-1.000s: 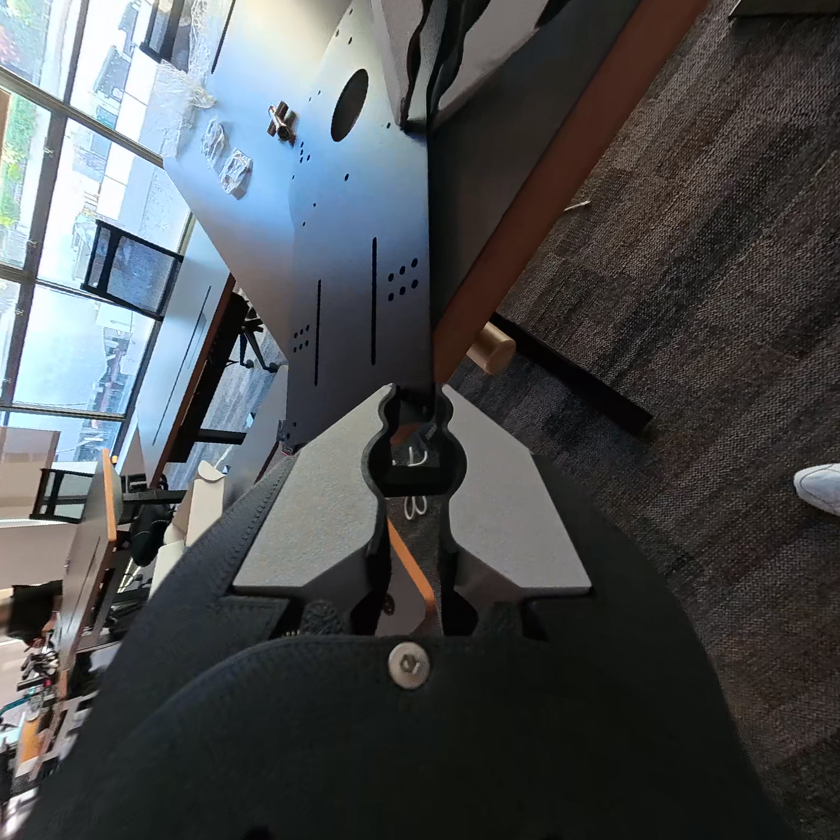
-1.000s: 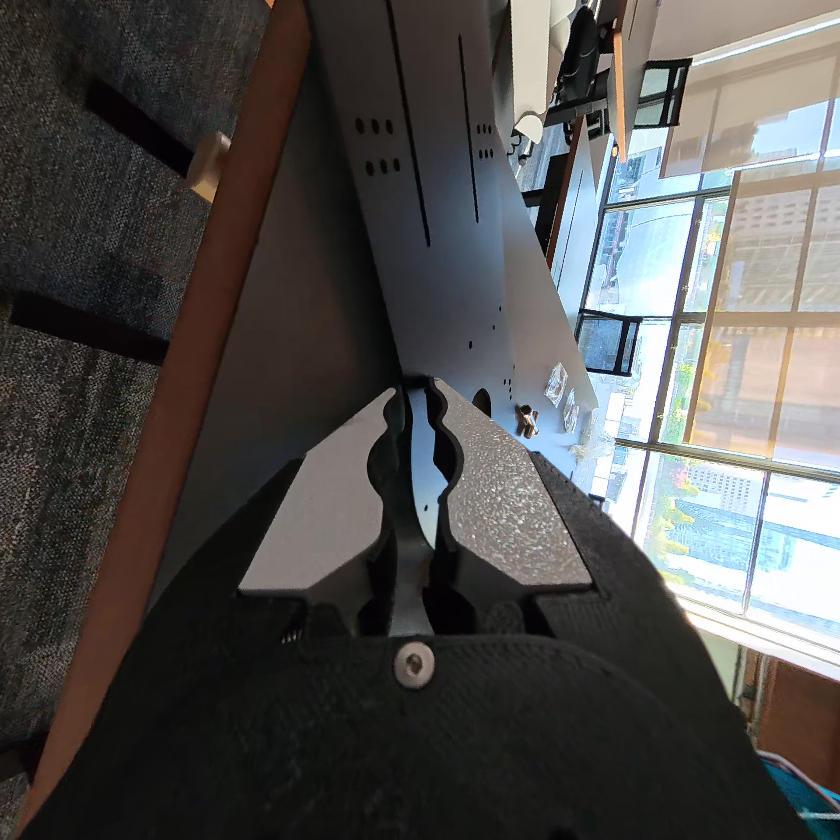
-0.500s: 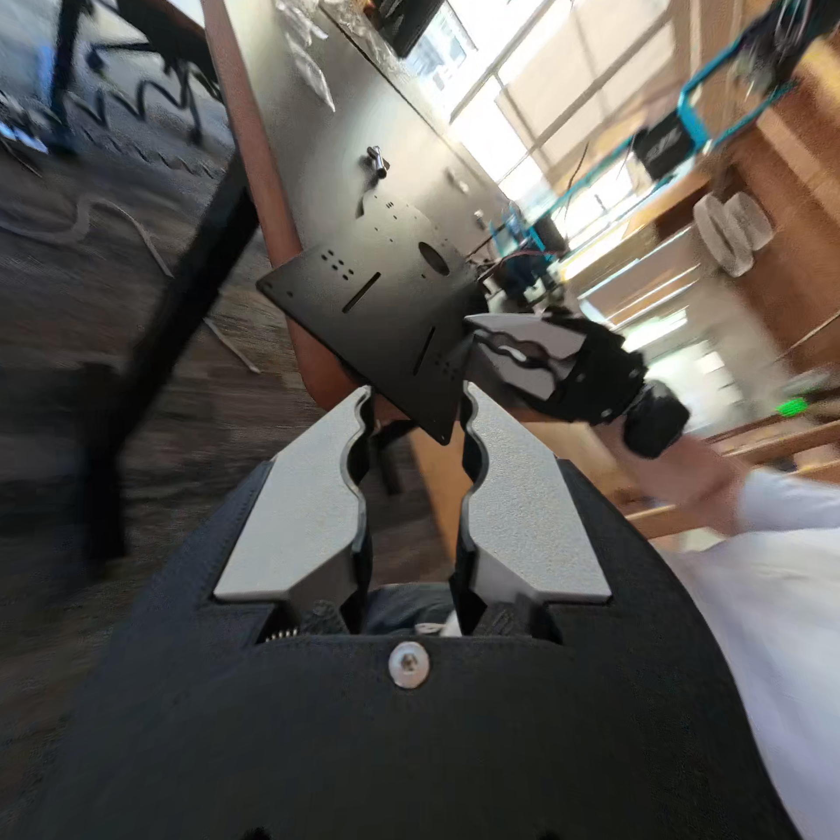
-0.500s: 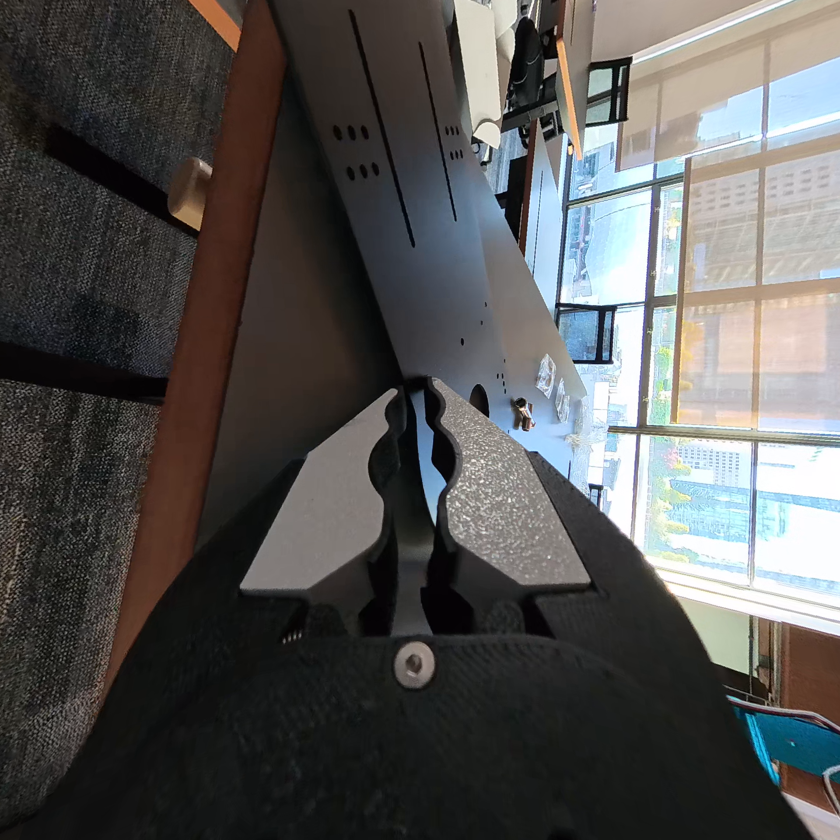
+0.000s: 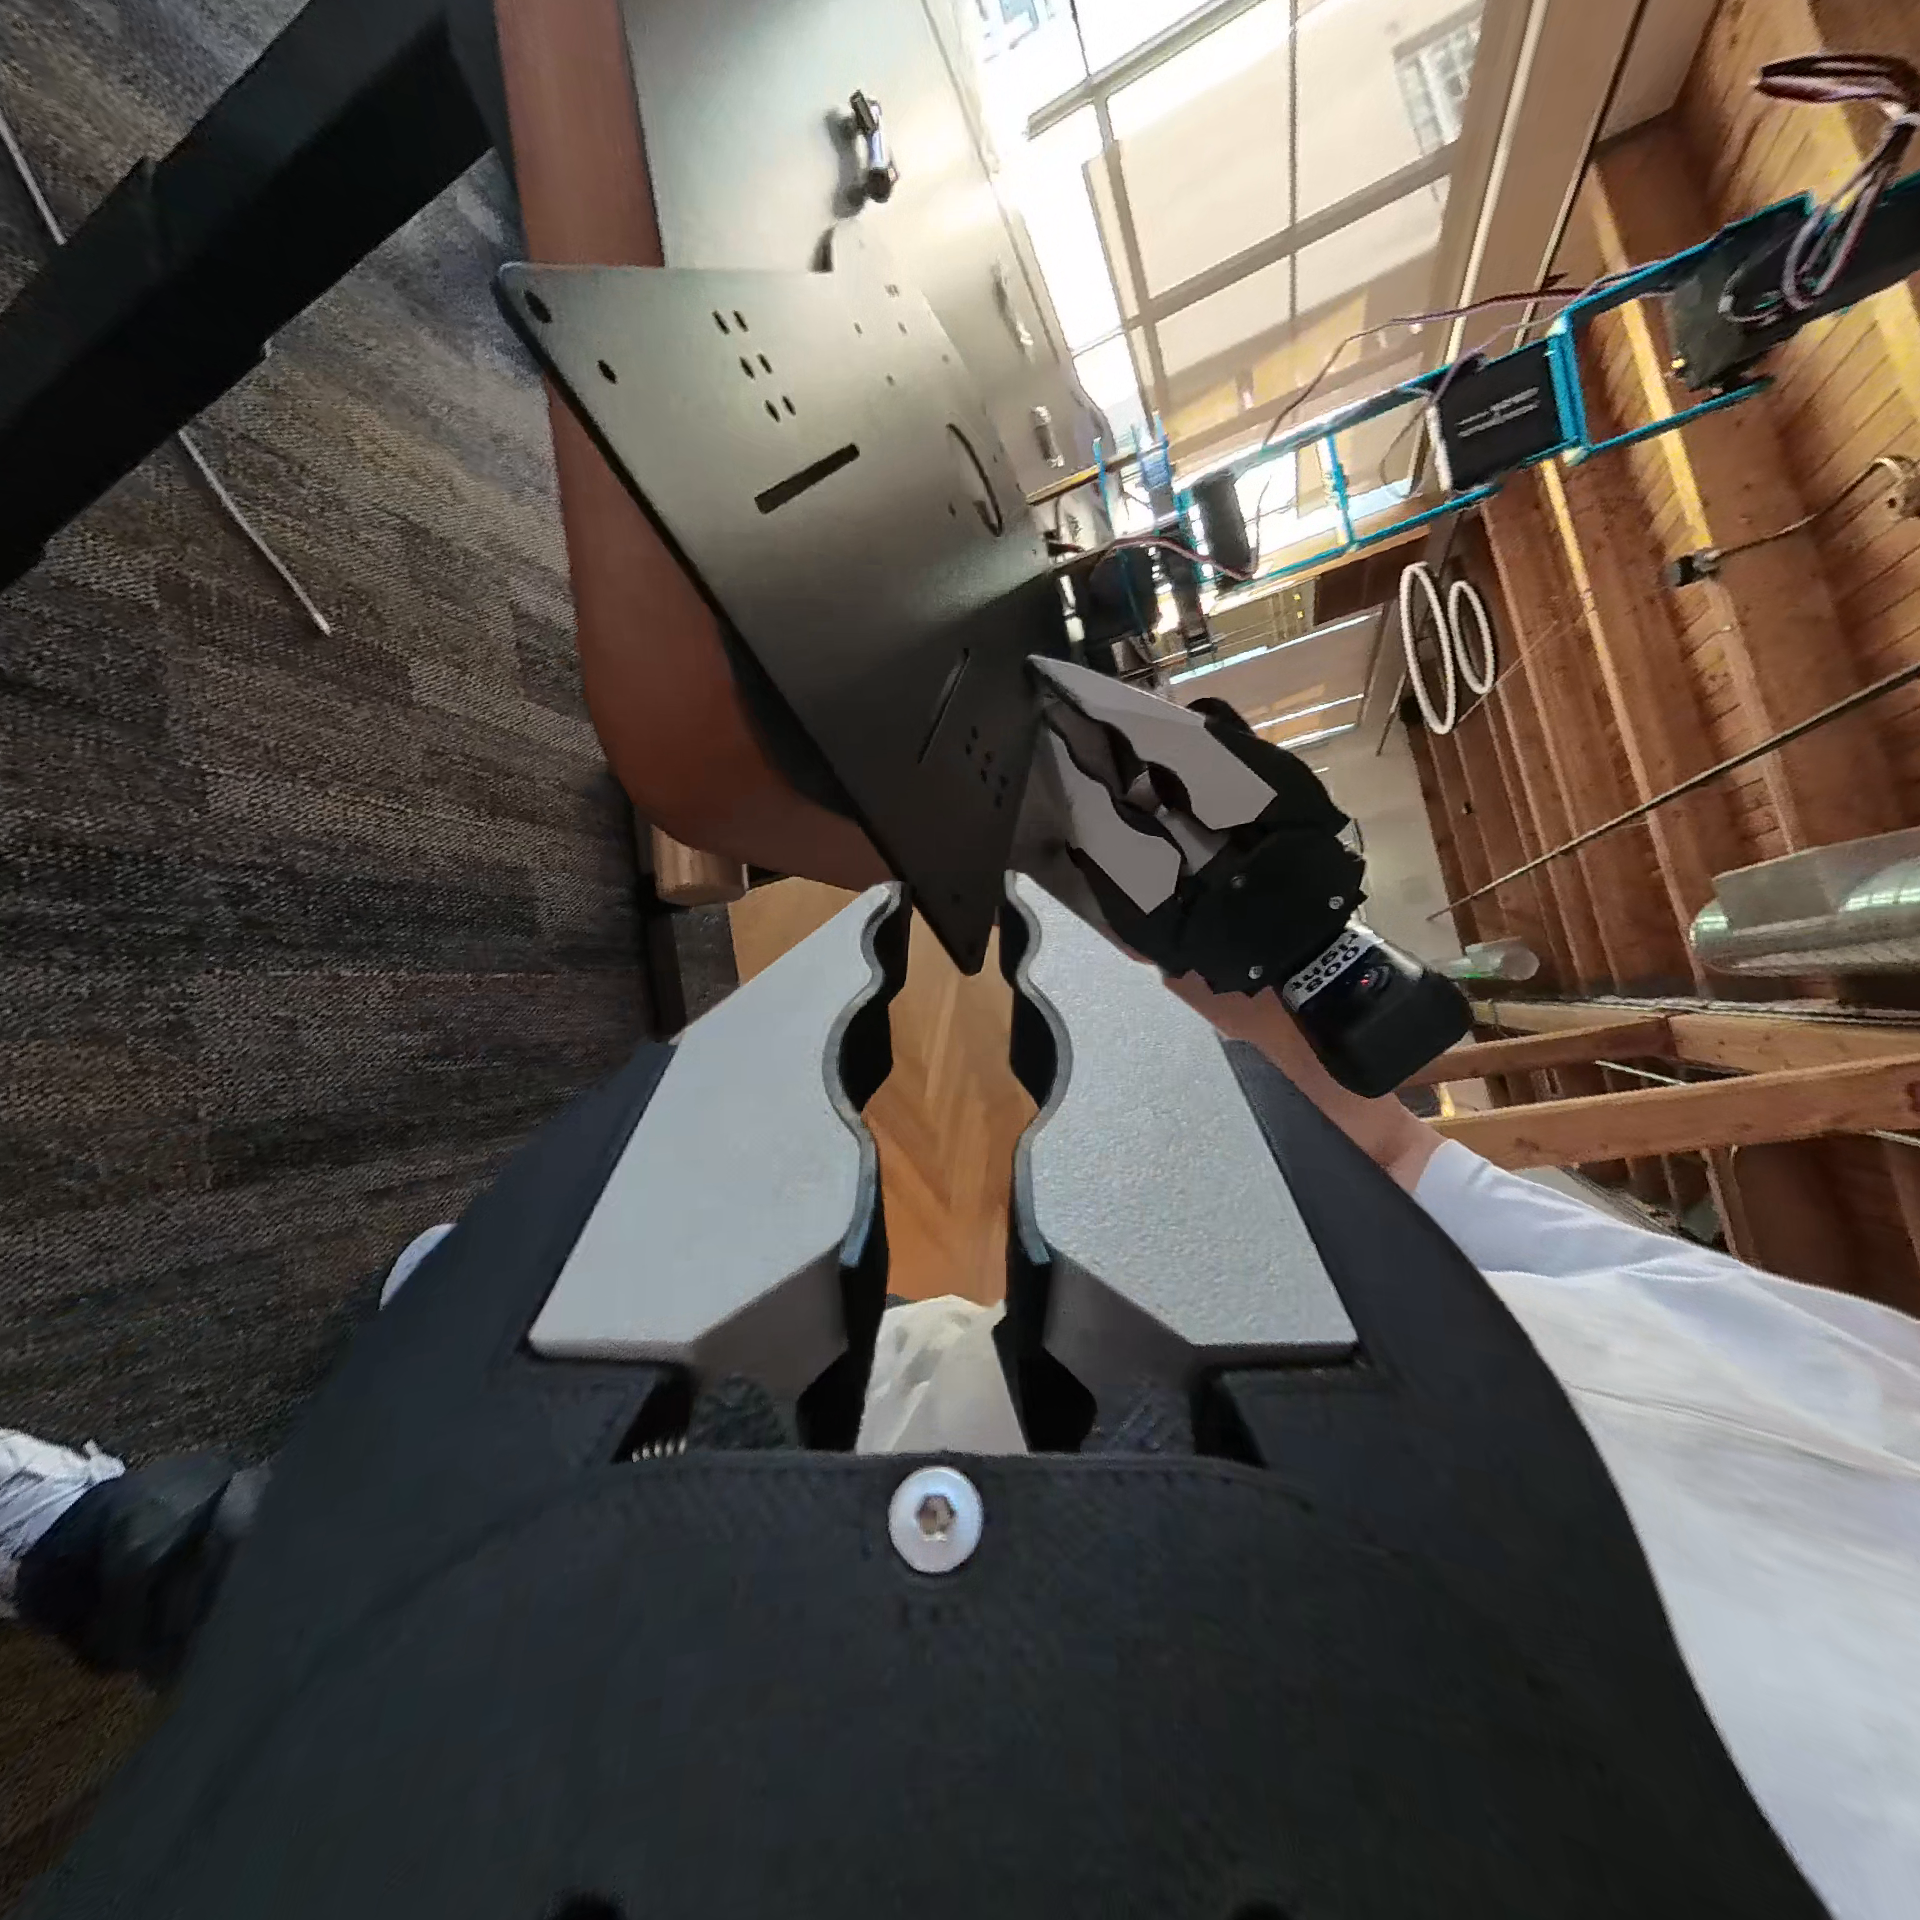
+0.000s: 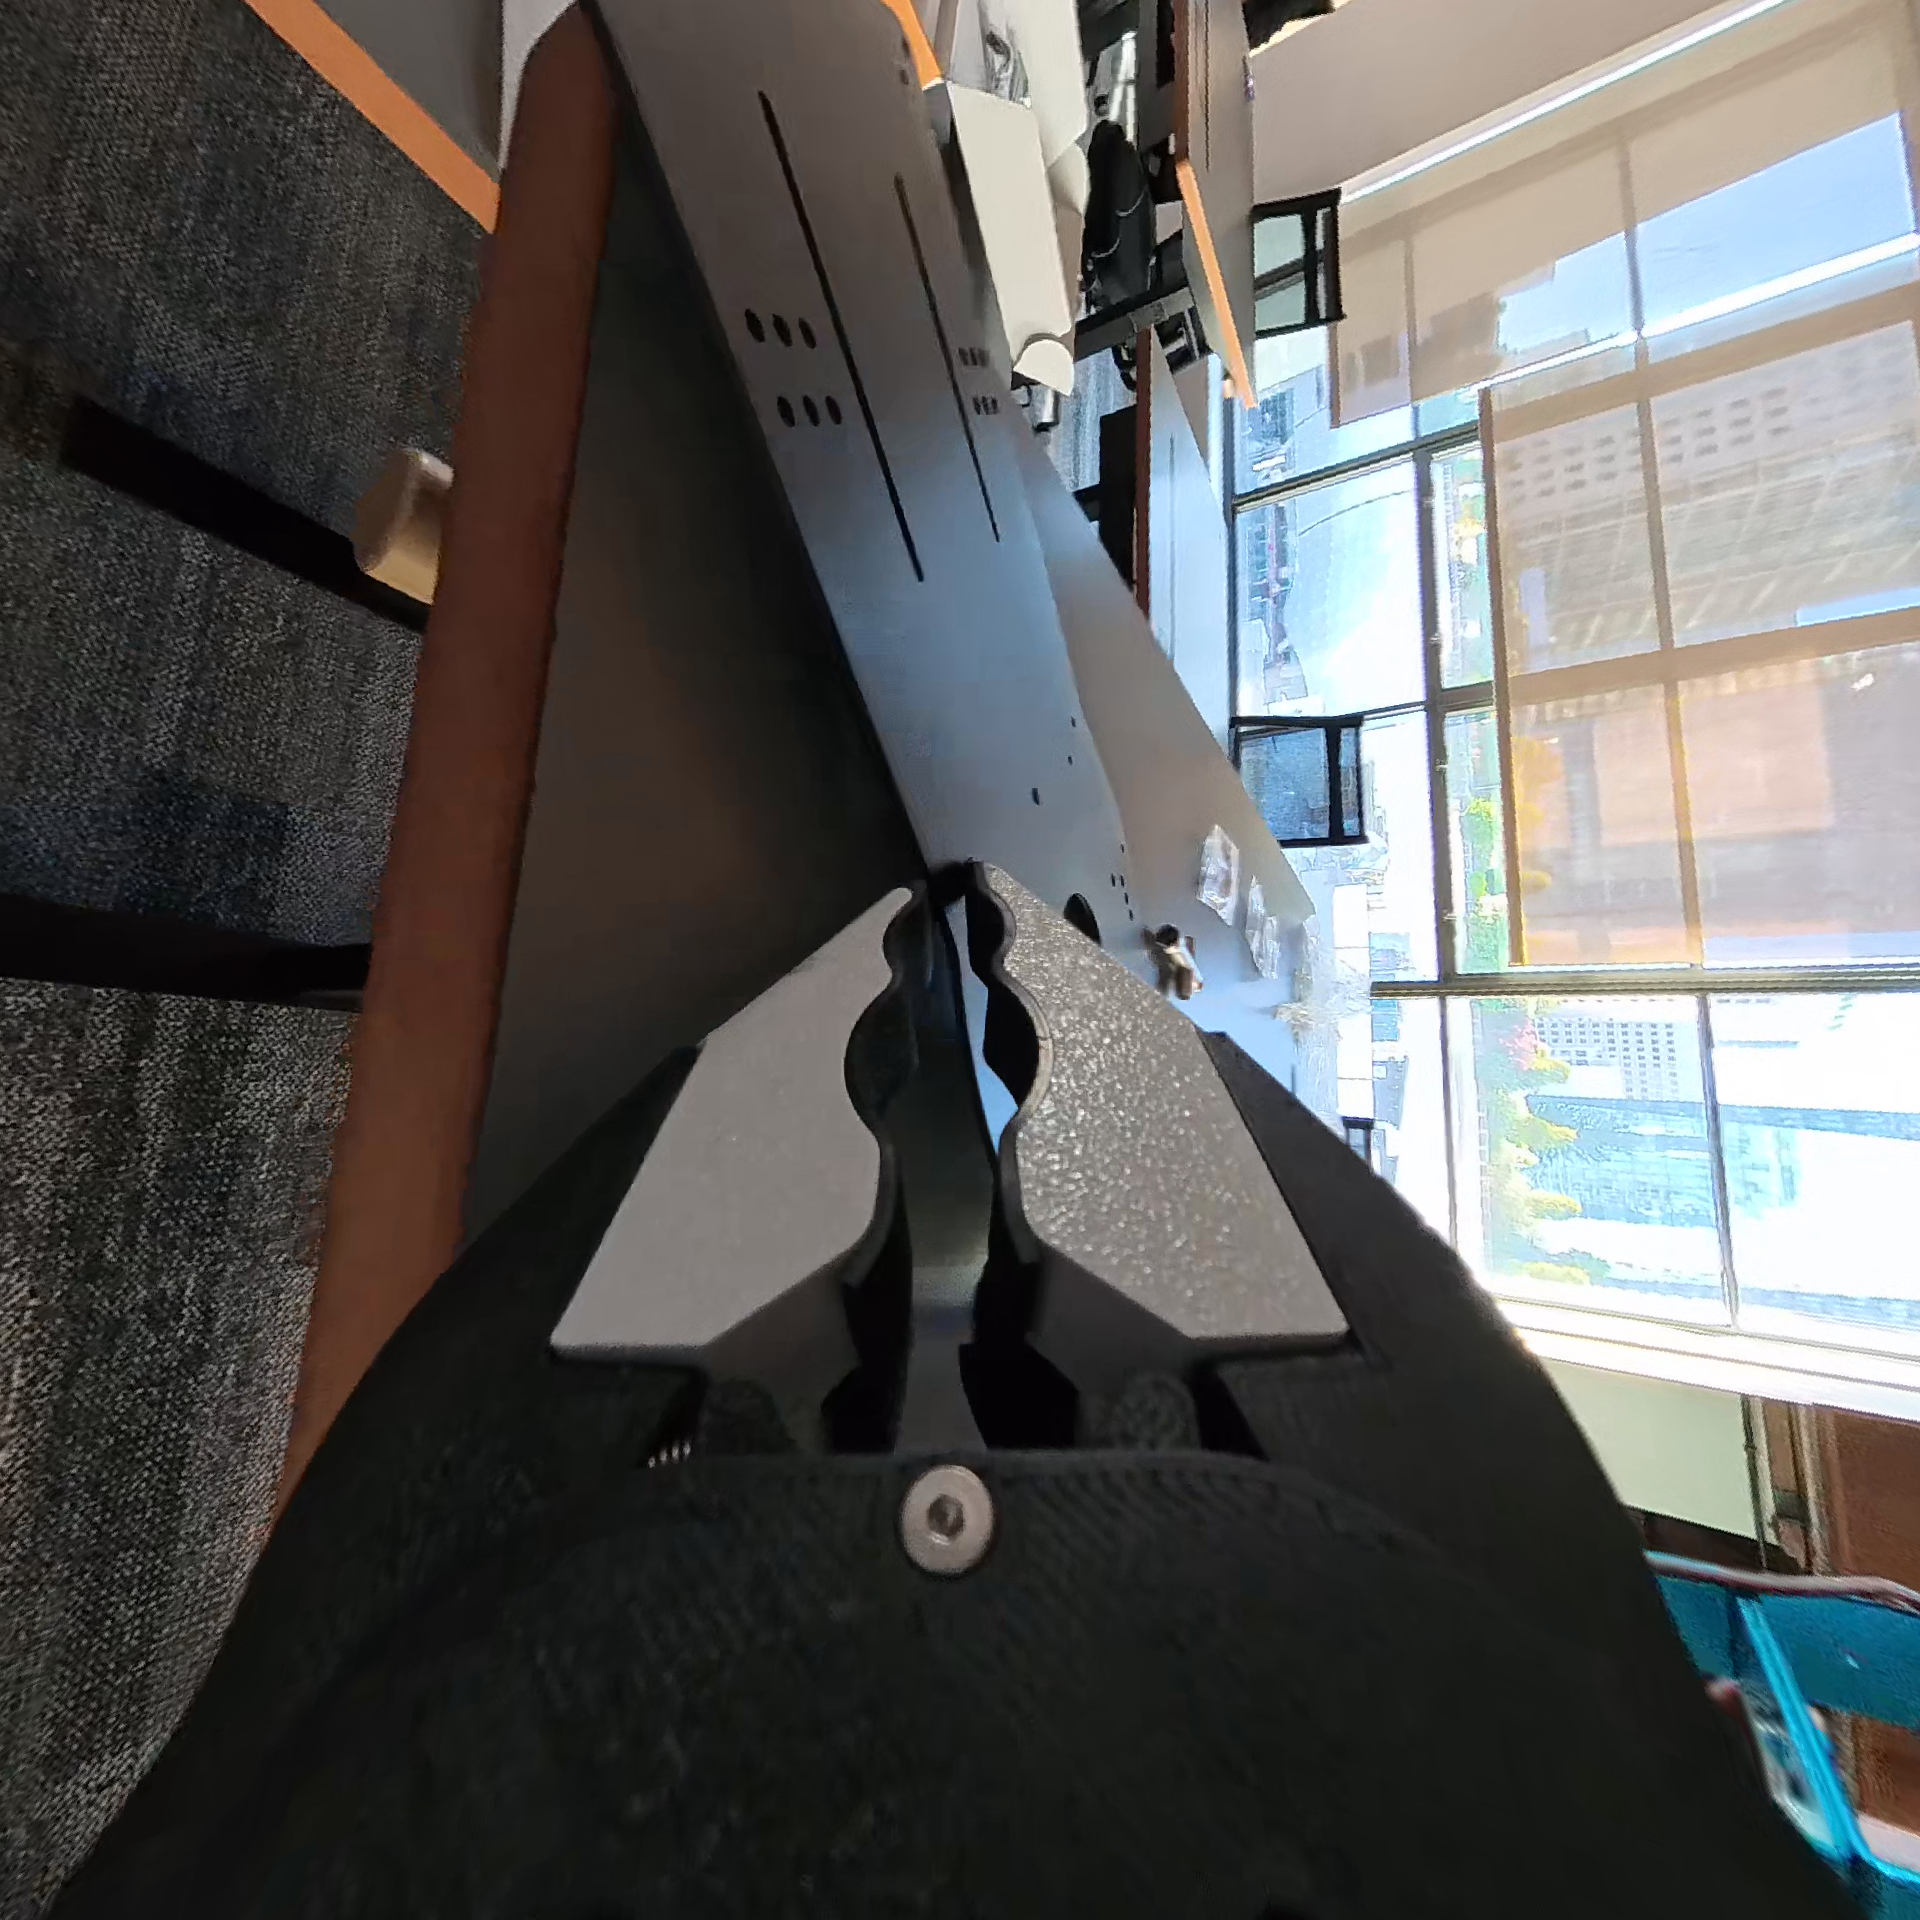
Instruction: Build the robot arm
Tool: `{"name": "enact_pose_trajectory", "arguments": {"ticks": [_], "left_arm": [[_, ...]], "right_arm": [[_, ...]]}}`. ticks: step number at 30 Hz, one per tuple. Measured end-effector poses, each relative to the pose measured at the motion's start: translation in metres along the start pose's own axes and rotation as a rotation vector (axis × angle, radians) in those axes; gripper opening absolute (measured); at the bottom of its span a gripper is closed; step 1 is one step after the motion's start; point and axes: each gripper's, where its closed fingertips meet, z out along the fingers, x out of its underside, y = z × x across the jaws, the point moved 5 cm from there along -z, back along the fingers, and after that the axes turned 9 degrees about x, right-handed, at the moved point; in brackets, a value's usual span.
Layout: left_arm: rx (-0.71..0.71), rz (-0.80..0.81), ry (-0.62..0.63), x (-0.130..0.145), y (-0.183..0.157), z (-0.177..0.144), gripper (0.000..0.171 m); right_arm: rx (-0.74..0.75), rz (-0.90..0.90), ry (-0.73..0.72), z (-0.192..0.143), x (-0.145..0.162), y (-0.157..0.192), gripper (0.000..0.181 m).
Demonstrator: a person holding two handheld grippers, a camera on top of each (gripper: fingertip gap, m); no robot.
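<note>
black plate [image 5: 831, 582] corner between left fingers [image 5: 727, 1122]

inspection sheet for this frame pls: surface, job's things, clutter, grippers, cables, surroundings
Surface: grey table top with a brown edge, seen tilted.
Job's things: black perforated plate, slots and hole groups, raised off the table and sticking out past its edge.
Clutter: small metal fitting and clear plastic bags on the table.
Grippers: right hand-held gripper shut on the plate's edge; left hand-held gripper open, plate corner between its fingertips, not clamped.
Cables: thin wires on a teal frame rig; a thin strand on the carpet.
Surroundings: grey carpet, large windows, wooden wall, other desks, a person's white sleeve.
</note>
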Motion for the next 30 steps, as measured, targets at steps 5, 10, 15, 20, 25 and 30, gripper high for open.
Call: {"name": "enact_pose_trajectory", "arguments": {"ticks": [5,10,15,20,25,30], "left_arm": [[-0.078,0.036,0.04,0.001,0.008,0.001,0.012],[-0.113,0.04,0.069,-0.005,0.015,0.006,0.014],[-0.127,0.038,0.012,-0.047,0.031,-0.005,0.027],[0.01,-0.08,0.074,-0.067,0.045,0.013,0.018],[0.093,-0.116,0.021,-0.073,0.051,0.017,0.005],[0.126,-0.181,-0.033,-0.075,0.052,0.016,0.001]], "right_arm": [[-0.068,0.0,0.036,0.002,-0.002,0.002,0.007],[-0.126,-0.081,0.06,0.003,-0.006,0.001,0.008],[-0.122,-0.099,0.053,0.004,-0.007,0.0,0.007],[-0.113,-0.101,0.058,0.007,-0.007,0.0,0.007],[-0.134,-0.126,0.078,0.008,-0.007,-0.002,0.009],[-0.242,-0.083,0.156,0.001,-0.007,-0.01,0.02]]}}
